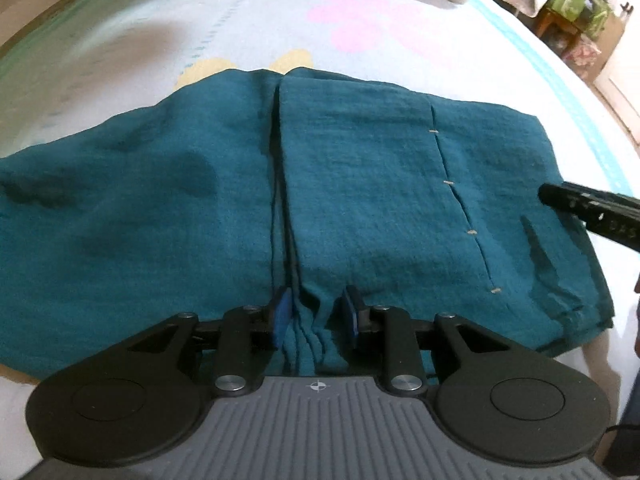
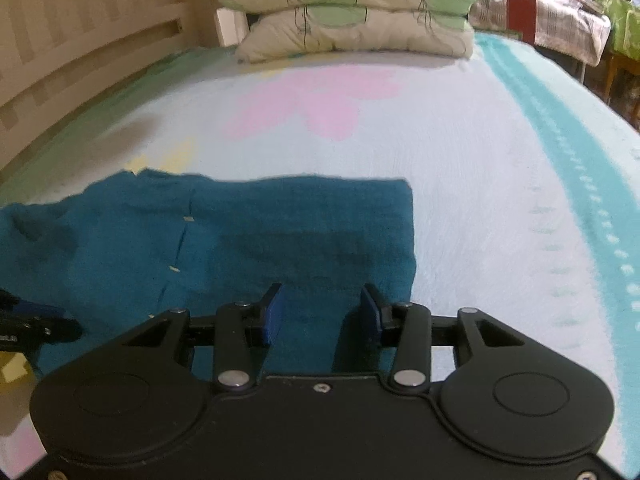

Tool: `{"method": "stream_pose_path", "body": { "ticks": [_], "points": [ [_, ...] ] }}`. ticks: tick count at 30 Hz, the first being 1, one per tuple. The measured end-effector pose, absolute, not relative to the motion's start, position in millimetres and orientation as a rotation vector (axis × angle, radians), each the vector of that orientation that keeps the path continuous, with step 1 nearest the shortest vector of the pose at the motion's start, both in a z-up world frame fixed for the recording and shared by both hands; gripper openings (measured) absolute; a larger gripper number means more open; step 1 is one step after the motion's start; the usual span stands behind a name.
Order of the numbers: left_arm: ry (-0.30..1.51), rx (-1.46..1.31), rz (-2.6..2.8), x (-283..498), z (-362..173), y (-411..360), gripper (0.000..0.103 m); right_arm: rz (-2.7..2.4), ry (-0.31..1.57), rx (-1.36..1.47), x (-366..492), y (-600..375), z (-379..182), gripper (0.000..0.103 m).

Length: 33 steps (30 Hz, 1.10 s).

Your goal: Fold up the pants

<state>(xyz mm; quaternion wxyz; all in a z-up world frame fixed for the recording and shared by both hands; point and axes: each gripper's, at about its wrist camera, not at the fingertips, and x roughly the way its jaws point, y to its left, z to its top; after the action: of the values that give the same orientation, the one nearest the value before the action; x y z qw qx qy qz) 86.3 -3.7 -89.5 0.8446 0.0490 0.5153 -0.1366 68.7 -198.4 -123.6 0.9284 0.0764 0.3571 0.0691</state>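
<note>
Left tongs (image 1: 316,316) pinching bunched teal pants (image 1: 360,168) on bed (image 2: 460,152); right tongs (image 2: 320,312) parted above cloth.

pants (image 1: 360,184): showing solid teal, with small pale stitches along one seam
bedsheet (image 2: 460,152): showing pale blue-white, carrying pink and yellow flower shapes and a turquoise dotted stripe
pillows (image 2: 352,20): showing cream with green leaf prints
gripper pads (image 2: 274,316): showing blue on black fingers
</note>
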Motion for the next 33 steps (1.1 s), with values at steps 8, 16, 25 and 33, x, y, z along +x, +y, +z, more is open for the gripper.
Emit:
{"method": "stream_pose_path", "body": {
  "ticks": [8,16,25,33],
  "points": [
    [1.081,0.106,-0.286,83,-90,-7,0.028,0.190,0.761,0.199,41,-177,-103,0.052],
    [1.083,0.084,-0.302,84,-90,0,0.028,0.195,0.870,0.204,15,-136,-110,0.052],
    [1.015,0.090,-0.312,72,-86,4,0.028,0.133,0.943,0.114,20,-117,-124,0.052],
    [0.929,-0.134,-0.257,50,-56,75,0.029,0.128,0.941,0.094,21,-114,-126,0.052]
  ]
}}
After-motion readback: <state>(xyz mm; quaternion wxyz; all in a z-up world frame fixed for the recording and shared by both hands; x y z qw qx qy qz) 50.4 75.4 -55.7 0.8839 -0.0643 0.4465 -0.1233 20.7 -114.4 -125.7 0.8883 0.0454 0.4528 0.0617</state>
